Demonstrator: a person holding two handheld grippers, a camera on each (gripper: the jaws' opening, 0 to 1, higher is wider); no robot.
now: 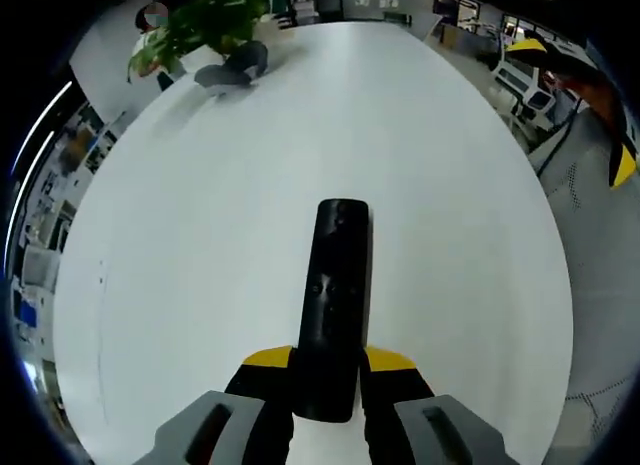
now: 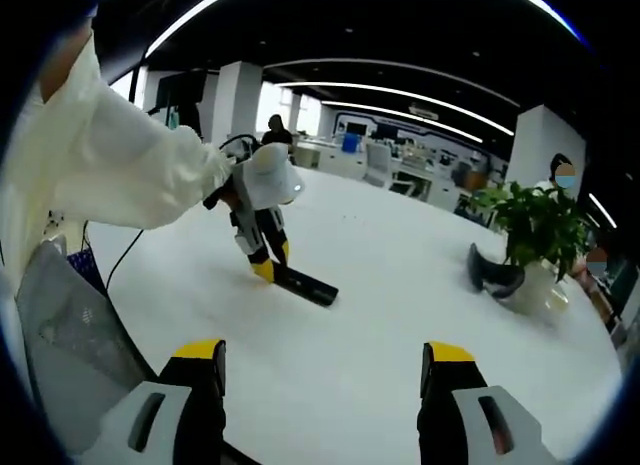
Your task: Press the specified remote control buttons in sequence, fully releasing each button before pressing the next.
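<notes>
A long black remote control (image 1: pixel 333 305) lies lengthwise on the white table (image 1: pixel 200 235), its near end held between the yellow-tipped jaws of my left gripper (image 1: pixel 328 370), which is shut on it. From the right gripper view the same remote (image 2: pixel 308 285) rests on the table with the left gripper (image 2: pixel 268 265) clamped on its end, held by a person in a white sleeve (image 2: pixel 110 165). My right gripper (image 2: pixel 322 370) hovers open well away from the remote, nothing between its jaws.
A potted green plant (image 2: pixel 535 230) and a dark grey object (image 2: pixel 492 273) stand at the table's far side; both also appear as the plant (image 1: pixel 200 20) and dark object (image 1: pixel 235 67). A grey mesh chair (image 2: pixel 70 355) is by the table edge. Office desks lie beyond.
</notes>
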